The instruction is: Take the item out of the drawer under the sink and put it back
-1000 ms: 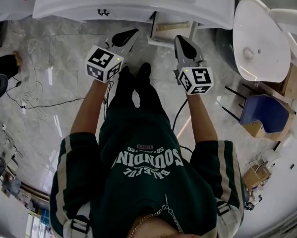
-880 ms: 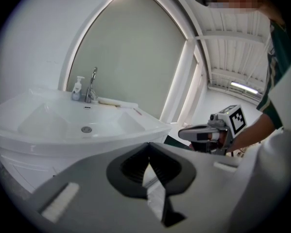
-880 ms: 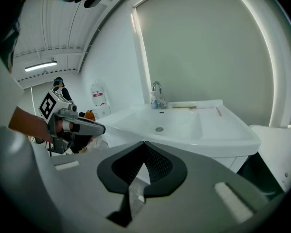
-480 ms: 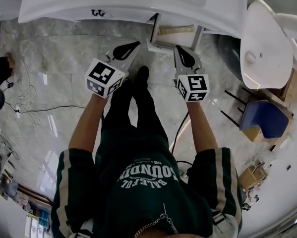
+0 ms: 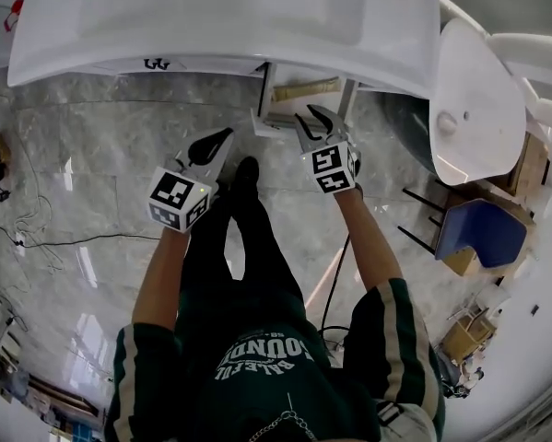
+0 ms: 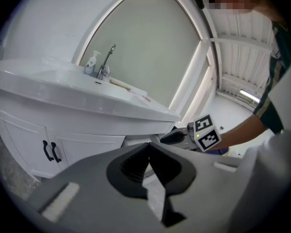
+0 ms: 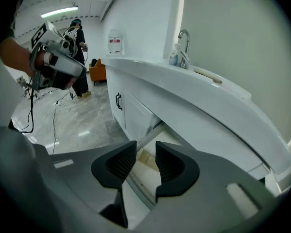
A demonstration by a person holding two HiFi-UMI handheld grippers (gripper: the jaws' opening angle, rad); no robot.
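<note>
- Floor [image 5: 82, 145]: grey marbled tile, glossy, with a thin black cable [image 5: 64, 240] lying on it at the left
- Sink [image 5: 211, 17]: white basin on a white vanity along the top of the head view; a chrome faucet [image 6: 106, 64] and a soap bottle [image 6: 91, 63] stand at its back edge
- Cabinet doors [image 6: 24, 140]: closed, with a pair of black handles [image 6: 49, 151], left of the drawer
- Drawer [image 5: 268, 120]: pulled out under the right part of the sink; a pale beige surface shows inside
- Item: cannot be singled out within the drawer; neither hand-held gripper carries it
- White oval fixture [image 5: 478, 90]: at the right, just beside the vanity
- Left hand-held gripper [image 5: 218, 140]: held low in front of the vanity, left of the drawer and apart from it; jaws together, nothing between them [image 6: 149, 152]
- Right hand-held gripper [image 5: 314, 122]: tilted downward, tips at the drawer's front edge; jaws have just been opening and stand apart with nothing between them [image 7: 145, 157]; the drawer rim [image 7: 152, 134] shows through the gap
- Both forearms reach forward, the person's legs between them
</note>
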